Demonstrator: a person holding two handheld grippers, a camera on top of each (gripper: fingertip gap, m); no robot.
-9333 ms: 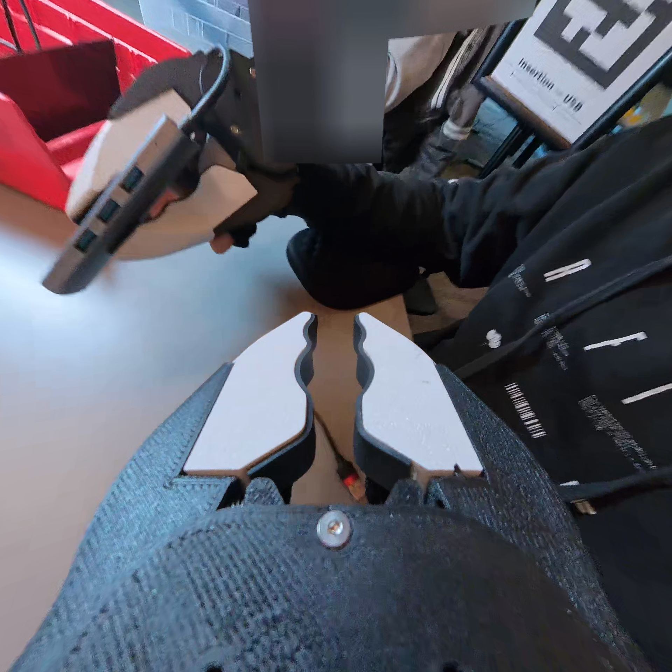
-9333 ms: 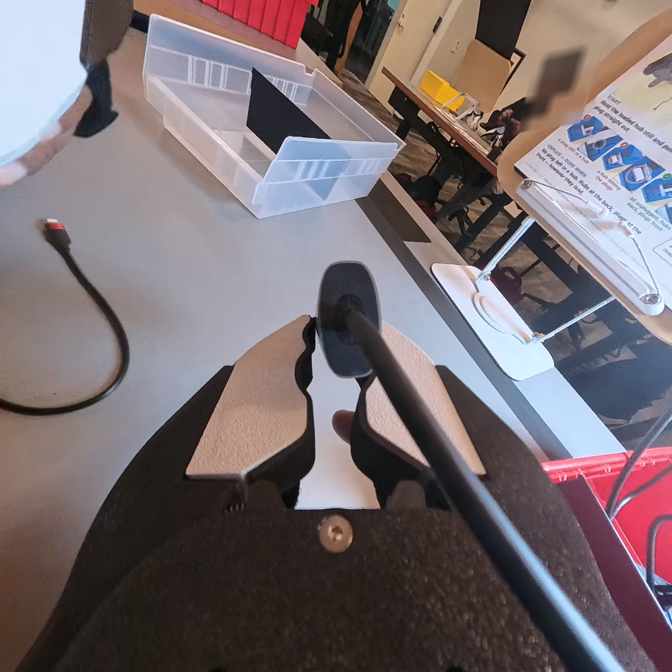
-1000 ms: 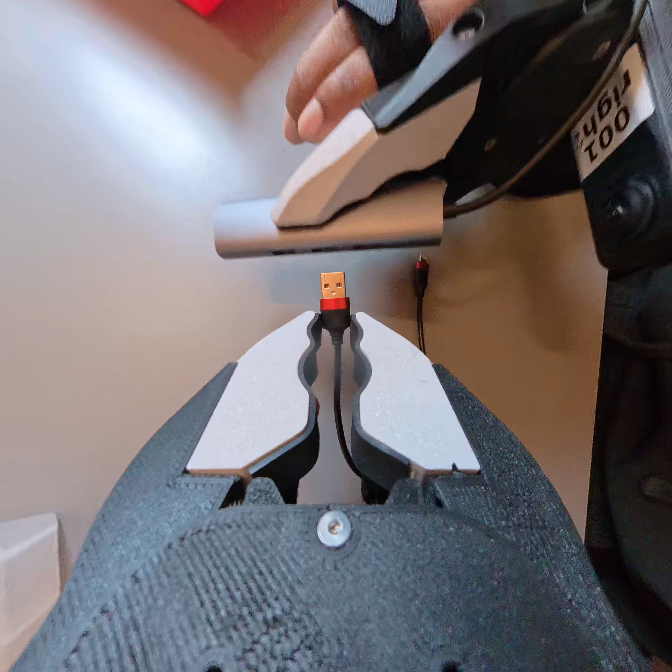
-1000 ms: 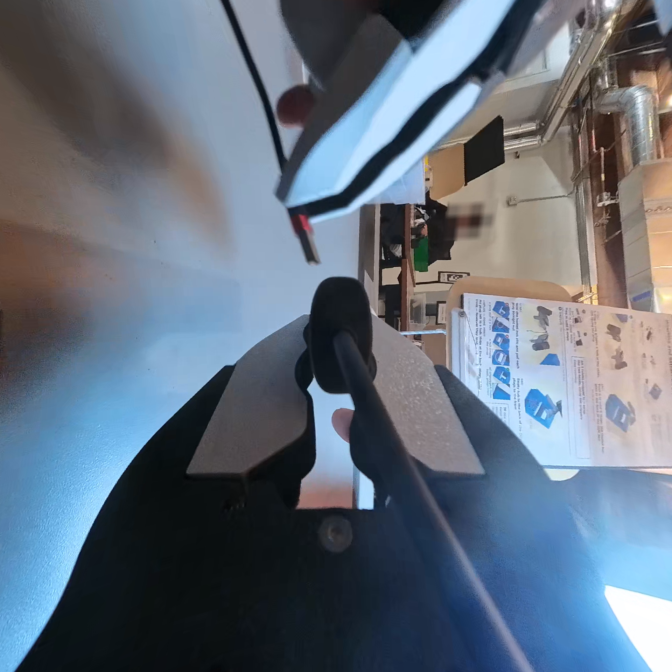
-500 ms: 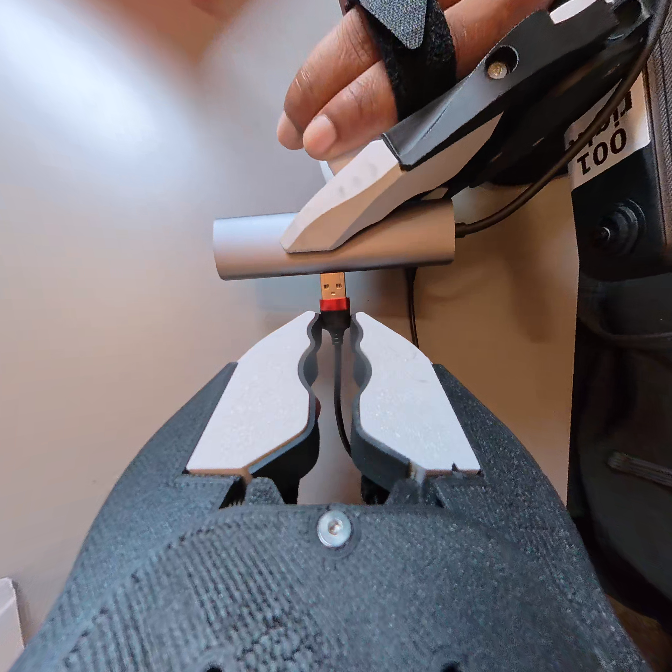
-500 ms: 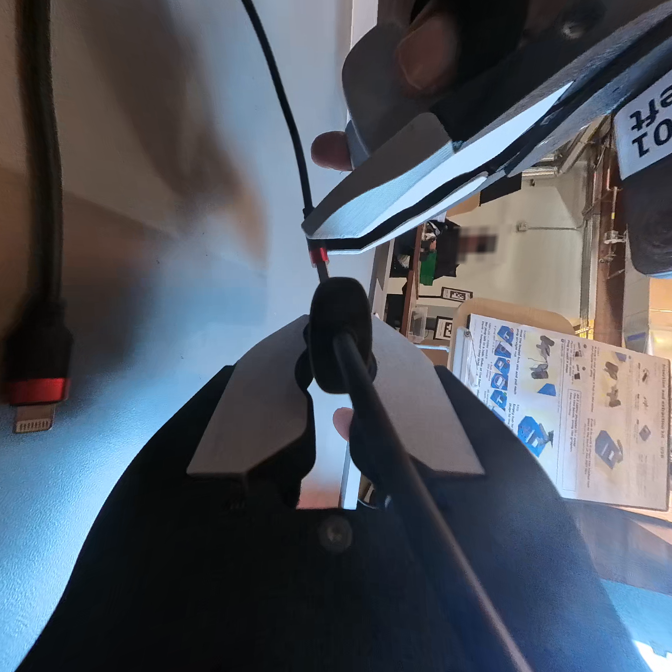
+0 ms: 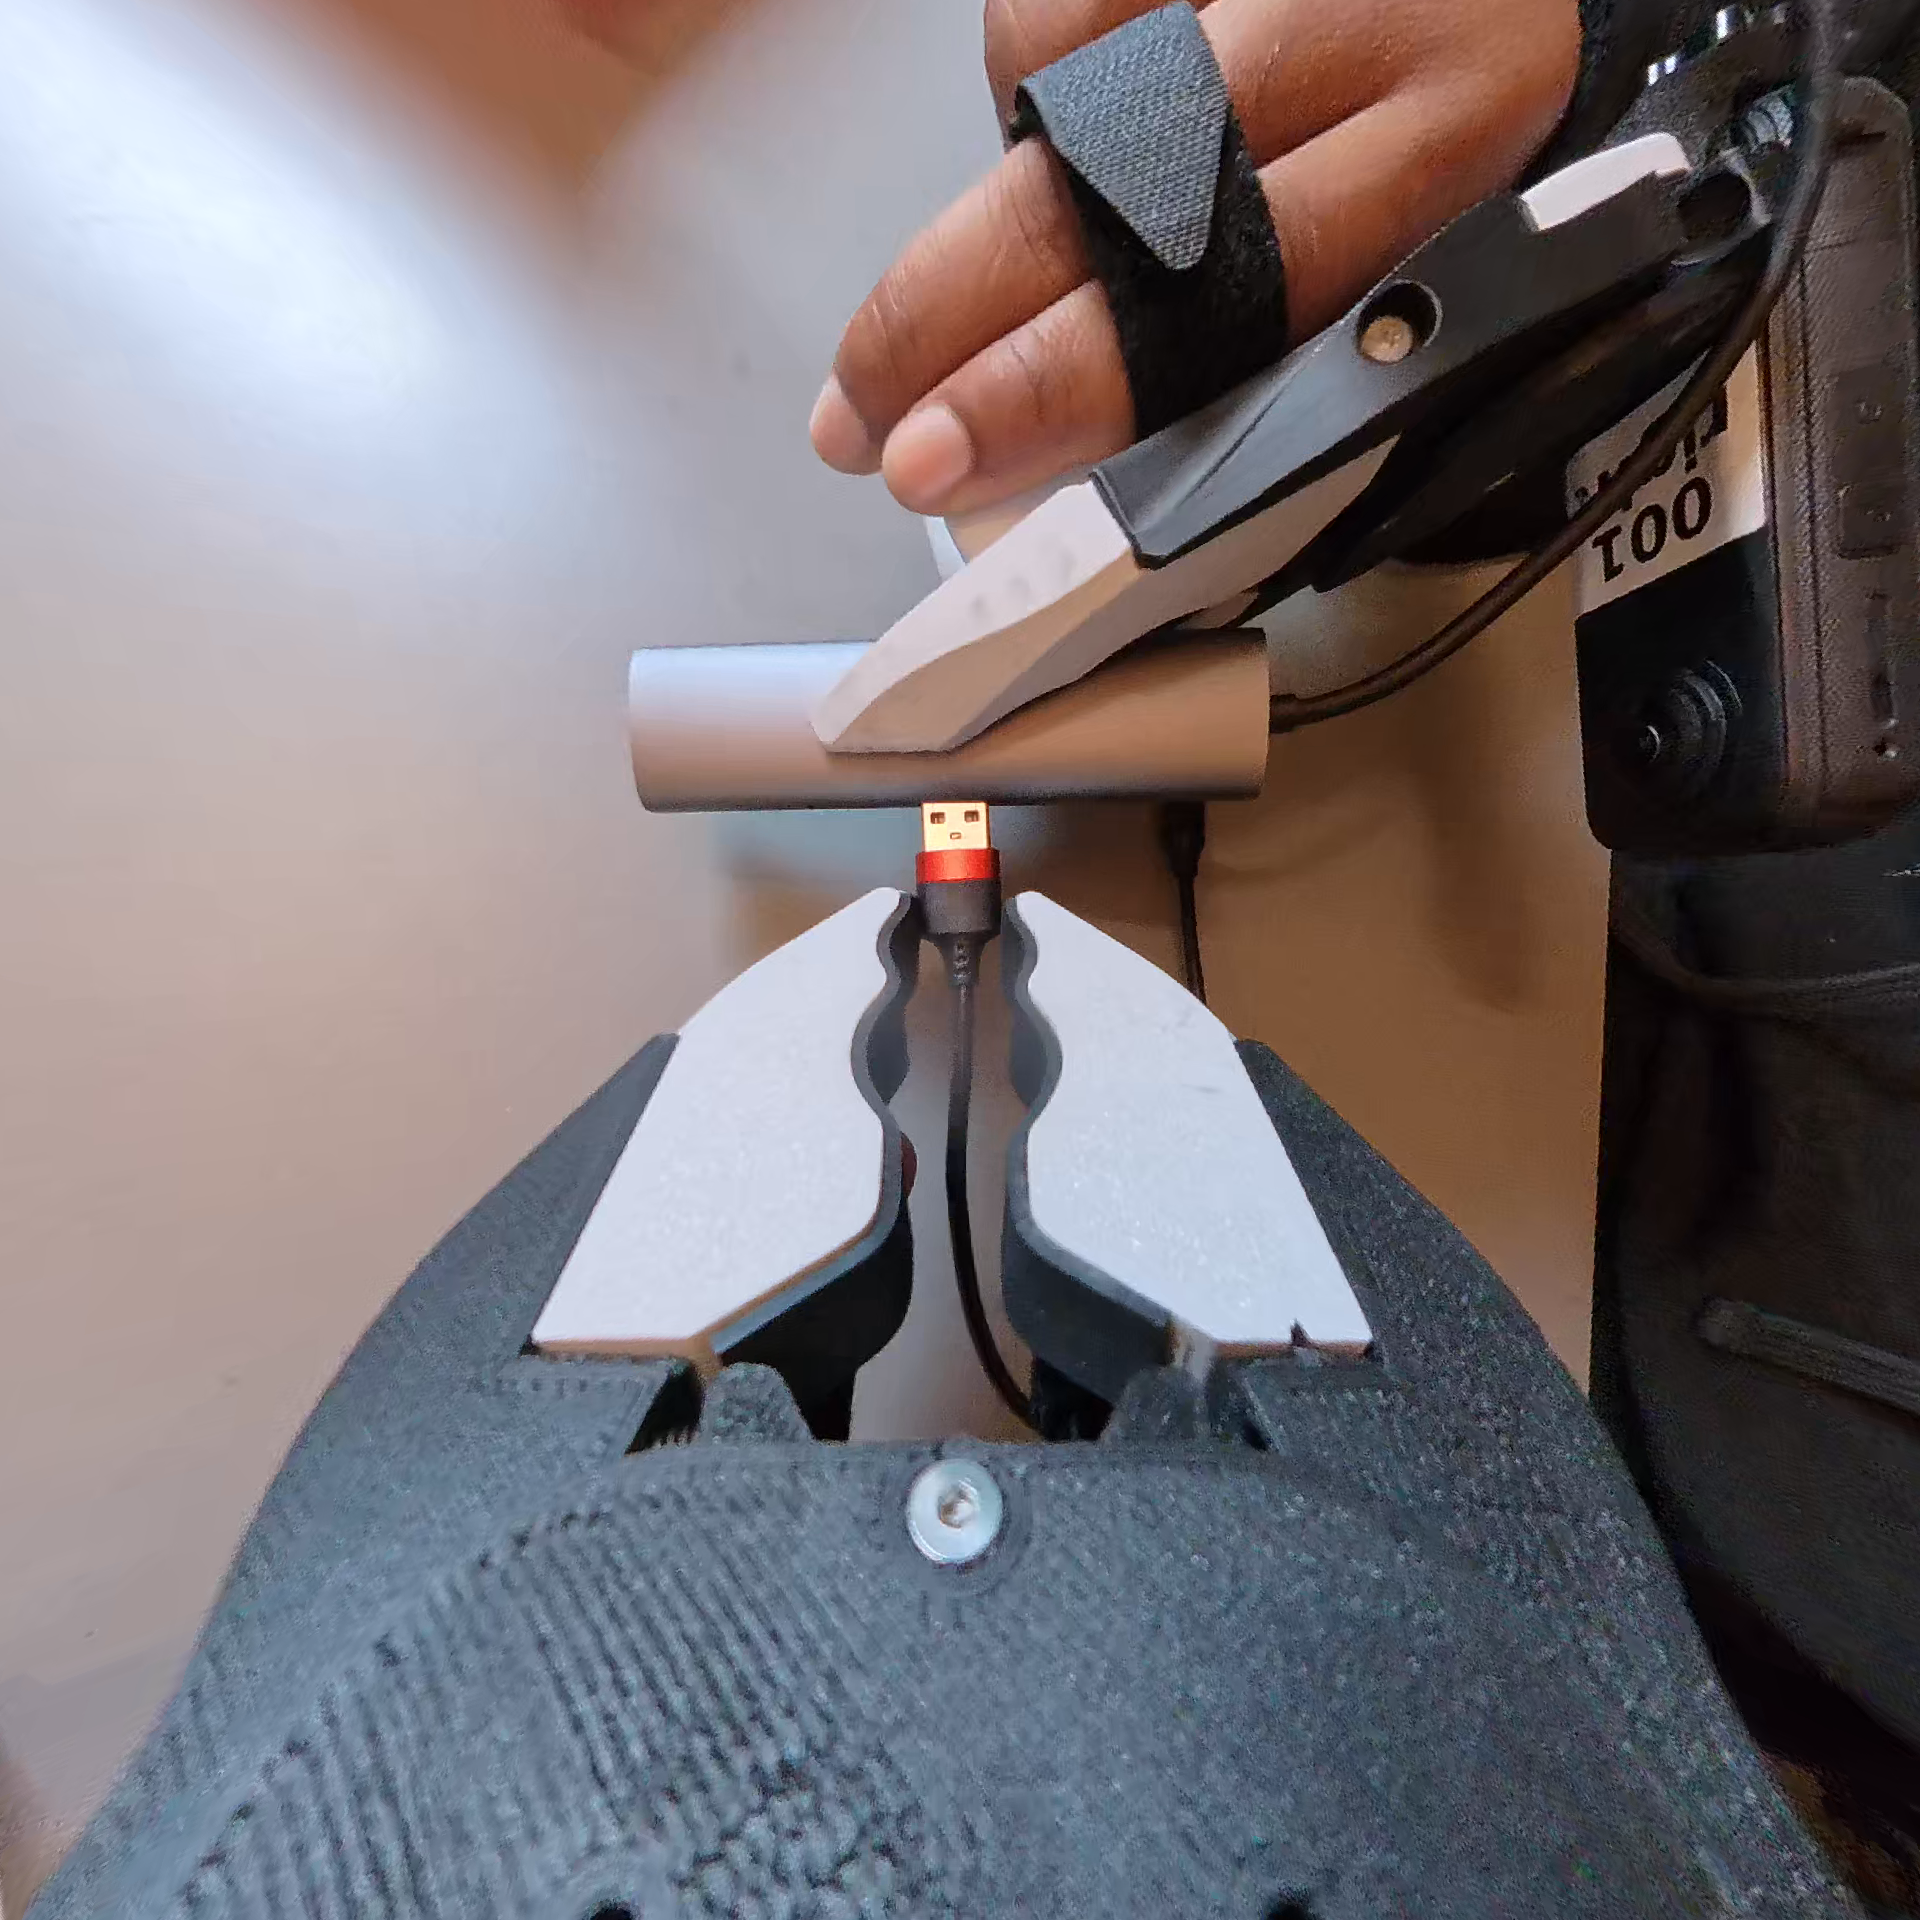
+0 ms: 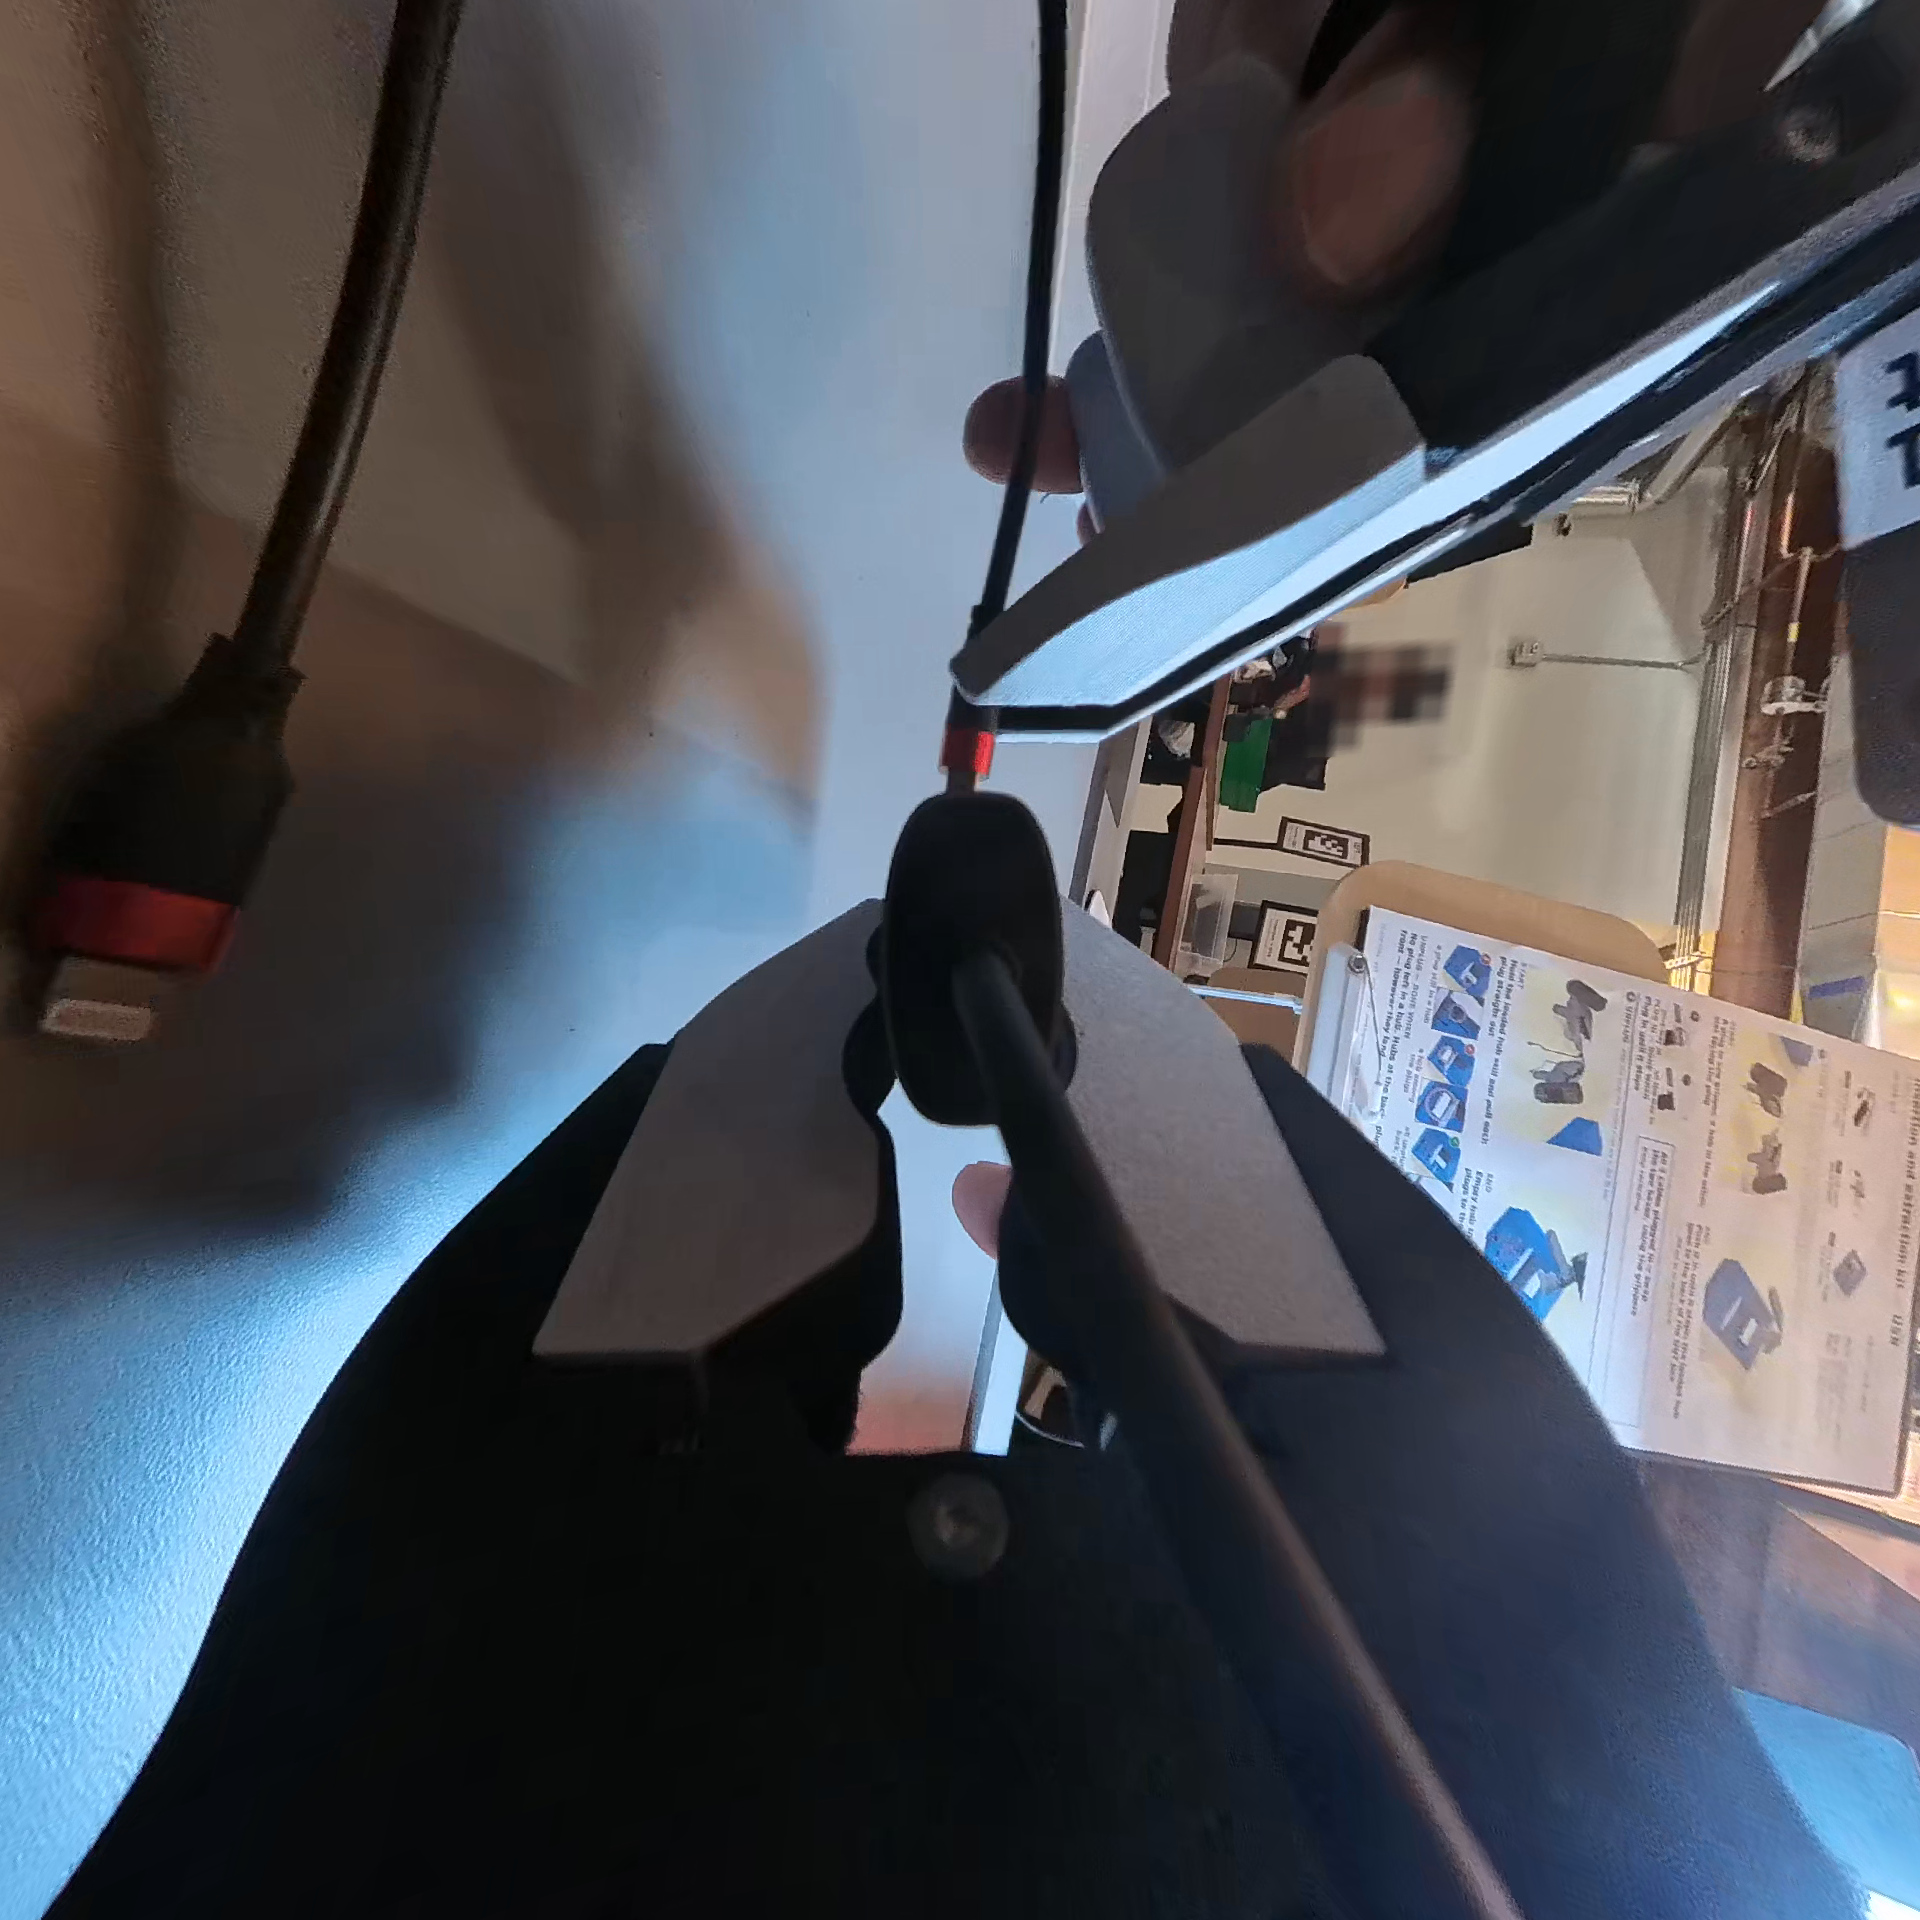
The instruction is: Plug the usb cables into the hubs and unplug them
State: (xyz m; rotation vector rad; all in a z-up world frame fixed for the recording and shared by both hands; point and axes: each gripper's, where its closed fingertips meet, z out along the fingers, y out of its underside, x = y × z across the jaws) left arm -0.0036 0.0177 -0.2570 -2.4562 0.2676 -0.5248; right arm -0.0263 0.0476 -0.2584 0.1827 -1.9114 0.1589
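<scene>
Our right hand-held gripper [image 8: 961, 961] is clamped on the black end of the hub [image 8: 961, 914], its cable [image 8: 1195, 1403] running back over one finger. Just beyond, the left hand-held gripper [image 8: 971, 691] pinches a red-collared USB plug [image 8: 966, 750] right against the hub. A second red-banded connector [image 8: 135, 935] hangs at left.

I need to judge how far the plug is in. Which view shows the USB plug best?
Left wrist view: the USB plug sits sharp between the left gripper fingertips, its metal tip at the hub. Right wrist view shows only its red collar.
</scene>
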